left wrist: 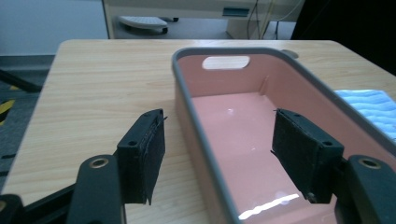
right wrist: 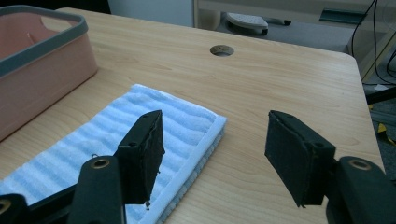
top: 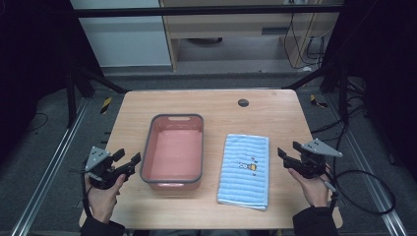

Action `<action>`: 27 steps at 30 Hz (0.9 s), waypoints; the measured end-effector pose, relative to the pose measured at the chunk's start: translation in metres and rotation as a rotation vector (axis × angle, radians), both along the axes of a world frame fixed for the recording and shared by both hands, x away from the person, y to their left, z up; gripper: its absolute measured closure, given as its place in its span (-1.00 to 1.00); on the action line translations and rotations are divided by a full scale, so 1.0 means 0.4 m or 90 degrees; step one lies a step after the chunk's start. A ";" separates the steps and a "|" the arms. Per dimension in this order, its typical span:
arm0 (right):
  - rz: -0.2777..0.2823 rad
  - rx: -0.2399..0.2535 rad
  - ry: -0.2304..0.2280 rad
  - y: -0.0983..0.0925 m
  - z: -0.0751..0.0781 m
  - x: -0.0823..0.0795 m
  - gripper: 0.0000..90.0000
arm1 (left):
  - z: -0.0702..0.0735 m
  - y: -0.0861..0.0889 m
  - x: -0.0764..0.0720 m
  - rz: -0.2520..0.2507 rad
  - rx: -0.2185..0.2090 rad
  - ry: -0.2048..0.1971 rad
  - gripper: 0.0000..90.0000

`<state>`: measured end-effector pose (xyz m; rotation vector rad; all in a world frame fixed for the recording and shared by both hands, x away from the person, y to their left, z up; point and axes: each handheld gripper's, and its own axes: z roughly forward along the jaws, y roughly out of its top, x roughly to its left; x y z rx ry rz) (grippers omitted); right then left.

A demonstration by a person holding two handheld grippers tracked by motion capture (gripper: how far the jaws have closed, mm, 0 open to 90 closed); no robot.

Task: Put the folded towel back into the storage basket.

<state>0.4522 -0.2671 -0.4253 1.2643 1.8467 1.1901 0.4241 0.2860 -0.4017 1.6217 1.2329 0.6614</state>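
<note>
While the folded blue striped towel lay flat on the tabletop, just to the right of the pink basin and apart from it, my right tongs hovered beside its right edge. Their jaws stood wide with nothing between them; in the right gripper view one jaw hung over the towel's white-bordered edge and the other over bare wood, neither pad touching cloth. A small yellow figure was printed near the middle of the towel.

The basin, grey-rimmed with a handle slot in its far wall, sat at the middle of the tabletop. My left tongs were held just off its left side, jaws spread wide and holding nothing. In the left gripper view the basin's near wall ran up between the two jaws, one over the wood and the other over the pink floor.

A round cable hole sat near the far edge of the tabletop.
</note>
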 end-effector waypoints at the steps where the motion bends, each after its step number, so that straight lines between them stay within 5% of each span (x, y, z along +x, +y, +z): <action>1: 0.000 0.000 -0.001 -0.001 0.001 0.002 -0.17 | 0.000 0.000 0.000 0.000 0.000 0.000 -0.25; 27: 0.014 0.001 -0.017 0.011 0.050 0.037 -0.13 | 0.032 -0.230 0.008 -0.104 0.006 -0.027 -0.21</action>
